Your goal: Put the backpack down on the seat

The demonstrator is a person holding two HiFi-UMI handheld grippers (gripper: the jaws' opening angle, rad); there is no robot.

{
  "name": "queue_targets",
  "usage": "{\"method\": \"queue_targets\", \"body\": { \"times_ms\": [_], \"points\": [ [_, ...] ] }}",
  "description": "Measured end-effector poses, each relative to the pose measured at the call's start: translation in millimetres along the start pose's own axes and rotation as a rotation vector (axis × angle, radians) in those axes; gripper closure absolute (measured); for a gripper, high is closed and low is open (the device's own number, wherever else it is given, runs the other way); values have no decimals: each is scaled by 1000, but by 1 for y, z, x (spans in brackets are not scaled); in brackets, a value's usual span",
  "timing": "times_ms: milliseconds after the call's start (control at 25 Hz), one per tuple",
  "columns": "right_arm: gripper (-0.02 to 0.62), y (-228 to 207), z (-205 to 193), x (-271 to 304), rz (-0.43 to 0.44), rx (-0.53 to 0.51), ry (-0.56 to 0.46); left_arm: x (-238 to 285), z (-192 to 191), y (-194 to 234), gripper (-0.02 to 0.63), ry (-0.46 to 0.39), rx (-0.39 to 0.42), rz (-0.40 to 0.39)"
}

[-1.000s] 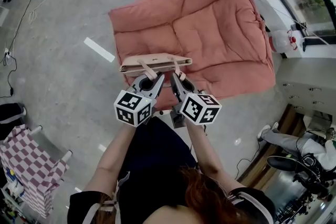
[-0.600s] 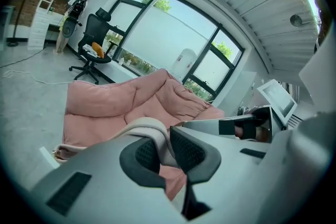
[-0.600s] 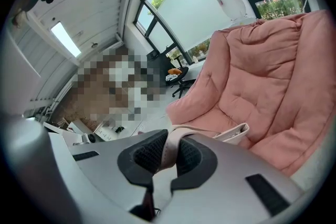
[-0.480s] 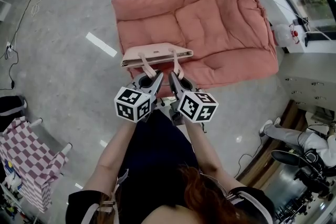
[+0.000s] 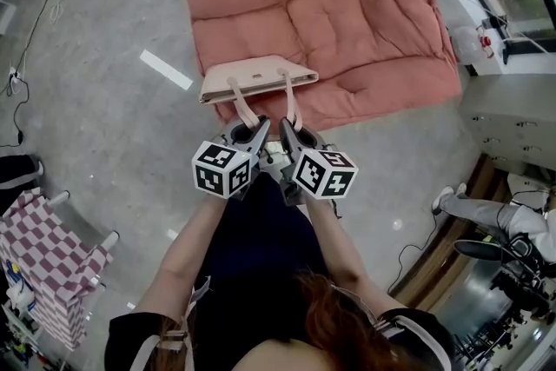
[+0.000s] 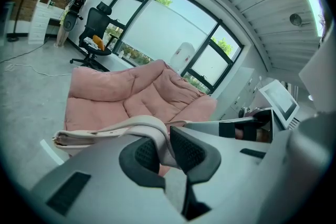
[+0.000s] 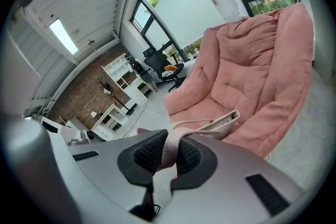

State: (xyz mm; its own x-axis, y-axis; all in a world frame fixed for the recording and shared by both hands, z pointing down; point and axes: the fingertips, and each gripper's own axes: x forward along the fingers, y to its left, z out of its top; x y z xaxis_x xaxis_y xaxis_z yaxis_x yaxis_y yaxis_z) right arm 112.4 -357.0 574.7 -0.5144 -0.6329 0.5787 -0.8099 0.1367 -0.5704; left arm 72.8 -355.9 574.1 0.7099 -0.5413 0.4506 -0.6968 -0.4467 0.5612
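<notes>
Backpack [image 5: 258, 79] is hanging over the near edge of the pink seat [image 5: 347, 13], at frame centre.
Left gripper [image 5: 252, 133] and right gripper [image 5: 293, 133] are each clenching one pale strap [image 5: 241, 107] of it.

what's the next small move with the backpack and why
Probably ease the backpack forward and down onto the seat. Left gripper and right gripper clamp its straps, and it hangs at the seat's front edge, unsupported.

Beige backpack [image 5: 256, 81], slim & flat, zip edge up, hangs level by 2 pale straps [image 5: 243, 110] just over front edge of pink quilted seat [image 5: 347, 13]; seat low, padded, unoccupied.
</notes>
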Motion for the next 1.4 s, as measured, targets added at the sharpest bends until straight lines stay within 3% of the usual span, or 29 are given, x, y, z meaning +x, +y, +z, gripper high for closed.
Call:
{"method": "queue_targets", "body": {
  "times_ms": [560, 1000, 1280, 1400],
  "points": [
    [552, -9, -78, -26, -29, 54, 30, -27, -70, -13, 571, 38, -17, 33],
    [552, -26, -120, -36, -60, 39, 52, -32, -118, -20, 571, 62, -30, 33],
    [552, -53, -162, -40, -98, 141, 52, -28, -161, -22, 571, 119, -38, 68],
    [552, -63, -178, -41, -125, 117, 65, -24, -181, -21, 571, 148, -37, 88]
  ]
}}
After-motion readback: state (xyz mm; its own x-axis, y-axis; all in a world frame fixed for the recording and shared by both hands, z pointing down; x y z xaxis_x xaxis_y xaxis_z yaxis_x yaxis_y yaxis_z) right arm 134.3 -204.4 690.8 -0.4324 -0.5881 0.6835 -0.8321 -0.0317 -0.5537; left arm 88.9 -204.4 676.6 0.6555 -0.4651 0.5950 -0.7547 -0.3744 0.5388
